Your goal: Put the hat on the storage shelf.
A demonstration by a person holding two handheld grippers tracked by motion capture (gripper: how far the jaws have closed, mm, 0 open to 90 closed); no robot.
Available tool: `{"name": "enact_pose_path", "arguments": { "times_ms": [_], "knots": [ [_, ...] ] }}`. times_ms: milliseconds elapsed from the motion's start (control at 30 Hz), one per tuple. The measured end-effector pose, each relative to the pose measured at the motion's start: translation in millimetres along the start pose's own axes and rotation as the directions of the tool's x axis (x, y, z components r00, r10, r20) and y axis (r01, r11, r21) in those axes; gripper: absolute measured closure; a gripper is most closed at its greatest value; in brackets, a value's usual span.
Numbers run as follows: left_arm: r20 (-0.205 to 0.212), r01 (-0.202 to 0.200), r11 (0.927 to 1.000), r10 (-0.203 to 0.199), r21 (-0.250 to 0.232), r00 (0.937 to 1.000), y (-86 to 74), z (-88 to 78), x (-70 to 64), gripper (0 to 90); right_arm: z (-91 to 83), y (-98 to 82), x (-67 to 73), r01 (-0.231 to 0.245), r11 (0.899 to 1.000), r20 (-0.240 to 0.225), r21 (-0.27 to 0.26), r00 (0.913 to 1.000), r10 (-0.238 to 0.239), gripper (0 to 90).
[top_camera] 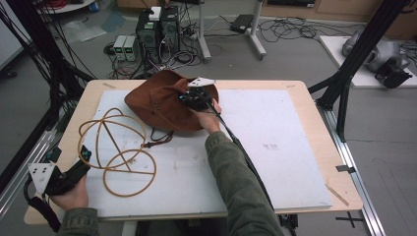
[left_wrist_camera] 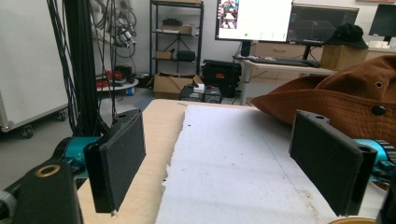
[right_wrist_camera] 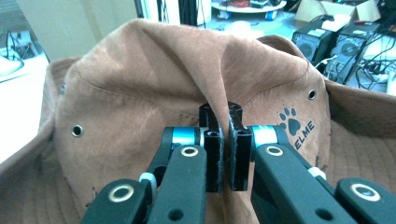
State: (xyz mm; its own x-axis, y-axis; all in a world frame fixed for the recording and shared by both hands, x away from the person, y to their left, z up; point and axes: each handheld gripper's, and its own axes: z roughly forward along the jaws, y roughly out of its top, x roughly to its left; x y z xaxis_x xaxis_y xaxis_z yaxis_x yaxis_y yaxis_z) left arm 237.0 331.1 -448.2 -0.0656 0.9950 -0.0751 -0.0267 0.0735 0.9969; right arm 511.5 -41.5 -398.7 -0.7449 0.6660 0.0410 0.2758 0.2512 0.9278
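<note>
On the white foam board, the right hand-held gripper pinches a fold of the brown suede hat; the left gapes empty.

A lab: computer towers and tangled cables on the floor, monitors and equipment shelves behind.

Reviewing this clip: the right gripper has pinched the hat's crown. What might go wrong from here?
The right gripper holds just a thin fold of the brown hat, so the fabric may slip out when lifted. The hat's cord lies beside the wire stand and could snag it. The left gripper is open, not steadying the stand.
</note>
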Motion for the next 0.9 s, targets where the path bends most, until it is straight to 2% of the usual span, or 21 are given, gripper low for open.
{"name": "enact_pose_path", "arguments": {
  "times_ms": [300,367,567,600,700,833,900],
  "knots": [
    [0.000,0.001,1.0000,-0.001,0.000,1.0000,-0.1,0.1,-0.2,18.8,-17.2,10.0,-3.7,-0.017,0.995,-0.012,-0.097,0.9998,0.016,87.9],
    [-0.001,0.001,1.0000,-0.001,-0.001,1.0000,0.0,0.1,-0.4,18.8,-24.2,14.3,-4.6,-0.015,0.991,-0.014,-0.135,0.9998,0.013,87.9],
    [0.000,0.001,1.0000,-0.001,-0.001,1.0000,0.1,-0.1,-0.7,18.8,-36.3,21.0,-5.9,-0.028,0.982,-0.025,-0.188,0.9994,0.024,87.8],
    [0.000,0.001,1.0000,-0.001,-0.001,1.0000,0.1,-0.1,-0.7,18.7,-40.8,23.3,-7.0,-0.035,0.977,-0.032,-0.209,0.9990,0.029,87.9],
    [-0.002,0.000,1.0000,0.000,-0.001,1.0000,0.2,-0.3,-0.7,18.8,-45.2,25.4,-7.7,-0.044,0.974,-0.039,-0.224,0.9986,0.036,87.8],
    [-0.002,0.000,1.0000,0.000,-0.001,1.0000,0.2,-0.2,-0.8,18.8,-55.3,30.4,-9.7,-0.052,0.962,-0.045,-0.269,0.9981,0.042,87.9],
    [-0.002,0.000,1.0000,0.000,-0.001,1.0000,0.1,-0.2,-0.8,18.7,-57.3,31.6,-9.7,-0.051,0.960,-0.044,-0.275,0.9982,0.041,87.9]
  ]
}}
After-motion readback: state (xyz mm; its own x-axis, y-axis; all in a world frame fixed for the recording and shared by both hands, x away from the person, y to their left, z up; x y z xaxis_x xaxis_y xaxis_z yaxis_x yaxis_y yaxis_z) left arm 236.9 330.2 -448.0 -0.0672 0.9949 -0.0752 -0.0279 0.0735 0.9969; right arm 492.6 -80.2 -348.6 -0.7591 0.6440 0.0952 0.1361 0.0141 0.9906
